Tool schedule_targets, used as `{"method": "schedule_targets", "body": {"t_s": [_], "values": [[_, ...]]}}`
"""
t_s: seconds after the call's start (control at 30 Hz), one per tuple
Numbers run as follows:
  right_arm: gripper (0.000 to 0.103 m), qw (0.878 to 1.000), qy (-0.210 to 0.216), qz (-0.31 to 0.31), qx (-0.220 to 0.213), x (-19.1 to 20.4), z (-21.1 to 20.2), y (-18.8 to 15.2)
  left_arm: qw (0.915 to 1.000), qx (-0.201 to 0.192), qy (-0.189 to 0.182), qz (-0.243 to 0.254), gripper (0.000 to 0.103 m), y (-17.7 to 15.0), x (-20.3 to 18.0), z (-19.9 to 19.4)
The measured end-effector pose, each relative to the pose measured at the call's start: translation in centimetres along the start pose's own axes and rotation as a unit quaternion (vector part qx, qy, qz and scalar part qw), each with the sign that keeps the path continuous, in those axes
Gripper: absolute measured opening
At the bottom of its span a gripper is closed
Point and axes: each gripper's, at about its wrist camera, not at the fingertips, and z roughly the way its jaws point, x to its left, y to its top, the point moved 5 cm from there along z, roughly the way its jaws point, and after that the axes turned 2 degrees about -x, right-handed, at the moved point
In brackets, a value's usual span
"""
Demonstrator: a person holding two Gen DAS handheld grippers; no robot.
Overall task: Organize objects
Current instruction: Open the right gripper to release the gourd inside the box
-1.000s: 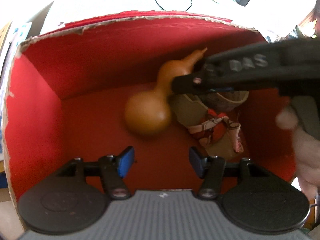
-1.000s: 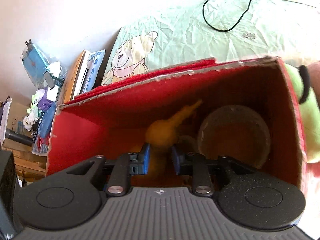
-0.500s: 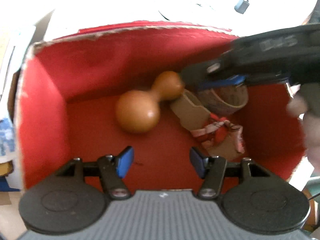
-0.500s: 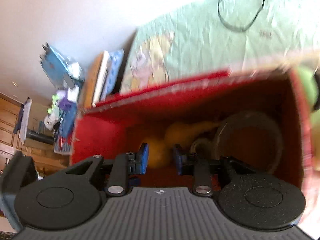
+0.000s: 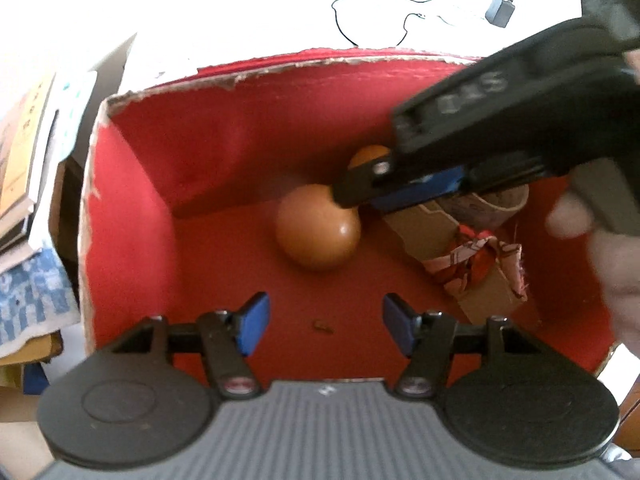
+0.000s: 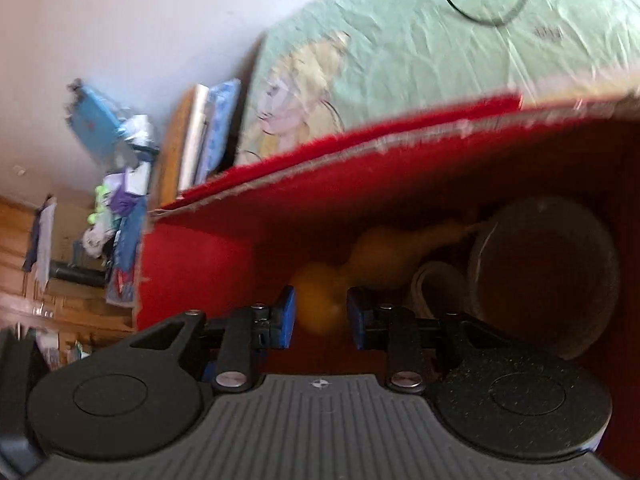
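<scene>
A tan bottle gourd (image 5: pixel 318 236) lies on the floor of a red-lined cardboard box (image 5: pixel 132 208), its neck pointing at the far right corner. My right gripper (image 5: pixel 360 194) reaches in from the upper right, its tips just over the gourd's neck. In the blurred right wrist view its jaws (image 6: pixel 320 312) are opening; the gourd (image 6: pixel 320 300) shows in the gap beyond them, with no pad pressing on it. My left gripper (image 5: pixel 324 326) hovers over the box's near side, jaws opening, nothing between them.
A round woven bowl (image 5: pixel 496 208) stands in the box's far right corner, with a cardboard piece wrapped in patterned ribbon (image 5: pixel 480 256) in front of it. A person's hand (image 5: pixel 616 264) holds the right gripper. Stacked books (image 5: pixel 24 160) lie left of the box. Behind it are a cable and adapter (image 5: pixel 498 10).
The gourd, propped upright by the right gripper on its neck, now lies flat on the box floor. The right jaws have widened off it; the left jaws spread slightly.
</scene>
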Motion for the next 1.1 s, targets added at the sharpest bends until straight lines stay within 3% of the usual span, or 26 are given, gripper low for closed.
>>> {"method": "schedule_targets", "body": {"t_s": [0.17, 0.33, 0.43, 0.53, 0.6, 0.67, 0.77, 0.87, 1.0, 1.1], "values": [[0.043, 0.997, 0.007, 0.082, 0.004, -1.1, 1.7, 0.4, 0.9999, -0.006, 0.003, 0.010, 0.067, -0.1, -0.2, -0.2], [0.042, 0.989, 0.043, 0.139, 0.008, -2.0, 2.0, 0.2, 0.9999, -0.010, -0.001, 0.012, 0.068, -0.1, -0.2, -0.4], [0.041, 0.993, 0.042, 0.107, 0.019, -1.6, 1.8, 0.2, 0.9998, -0.011, -0.005, 0.014, 0.068, -0.1, -0.2, -0.5], [0.028, 0.993, 0.052, 0.100, 0.037, -1.7, 0.7, 0.1, 0.9998, -0.014, -0.007, 0.015, 0.068, -0.1, -0.2, -0.7], [0.028, 0.992, 0.073, 0.089, 0.058, -1.6, -0.2, -0.1, 0.9998, -0.014, -0.007, 0.014, 0.069, -0.1, -0.2, -0.7], [0.028, 0.994, 0.077, 0.062, 0.049, -1.2, -1.7, -0.1, 0.9998, -0.015, -0.008, 0.014, 0.069, -0.1, -0.2, -0.8], [0.028, 0.999, 0.027, -0.040, -0.013, 0.0, -4.4, 0.5, 0.9997, -0.018, -0.008, 0.016, 0.069, -0.2, -0.3, -1.0], [0.028, 0.993, -0.011, -0.107, -0.053, 0.9, -5.2, 1.3, 0.9997, -0.017, -0.008, 0.017, 0.069, 0.0, -0.4, -1.0], [0.028, 0.984, -0.048, -0.163, -0.053, 1.0, -3.7, 1.9, 0.9997, -0.017, -0.006, 0.016, 0.069, 0.1, -0.4, -0.9], [0.028, 0.986, -0.049, -0.157, -0.032, 0.7, -2.1, 2.6, 0.9997, -0.018, -0.005, 0.015, 0.070, 0.2, -0.8, 0.0]]}}
